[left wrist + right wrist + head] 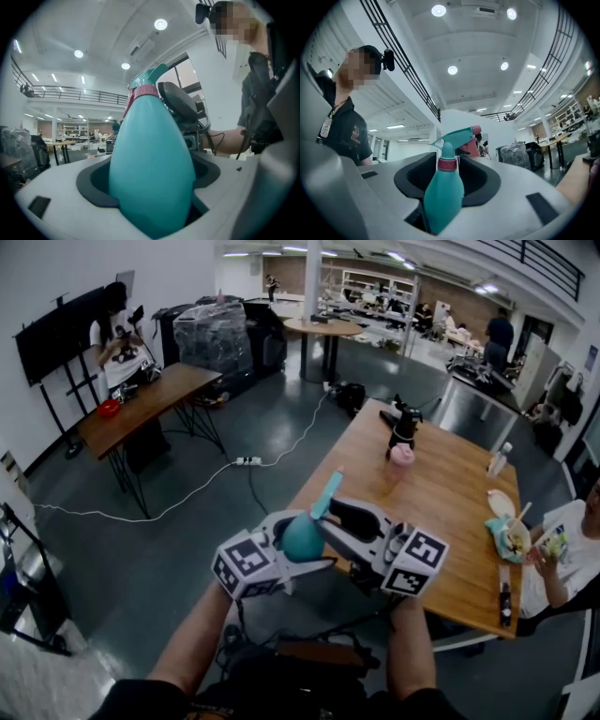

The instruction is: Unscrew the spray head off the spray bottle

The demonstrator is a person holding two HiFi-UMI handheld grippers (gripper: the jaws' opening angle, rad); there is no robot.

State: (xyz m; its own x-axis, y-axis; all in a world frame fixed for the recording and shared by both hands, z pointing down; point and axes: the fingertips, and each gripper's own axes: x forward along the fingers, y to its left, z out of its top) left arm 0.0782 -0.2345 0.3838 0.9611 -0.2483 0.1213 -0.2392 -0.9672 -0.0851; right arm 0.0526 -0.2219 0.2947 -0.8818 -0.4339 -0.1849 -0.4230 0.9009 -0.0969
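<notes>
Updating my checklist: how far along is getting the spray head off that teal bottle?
Done: the left gripper holds the spray bottle by its body, off the table. In hand: the right gripper has its fingers either side of the bottle; whether they press is unclear. Left: the spray head sits on its pink collar, not yet unscrewed.

White-shelled left hand-held gripper (300,542) and right hand-held gripper (336,526), black-and-white marker cubes (248,563) (shirt (347,136) black, short-sleeved).

Head view: high, steeply down, mid-range, onto left gripper (305,554) and right gripper (330,521) at lower centre. Gripper views: along own jaws, facing each other, very near. Shared by all: bottle (300,532).
</notes>
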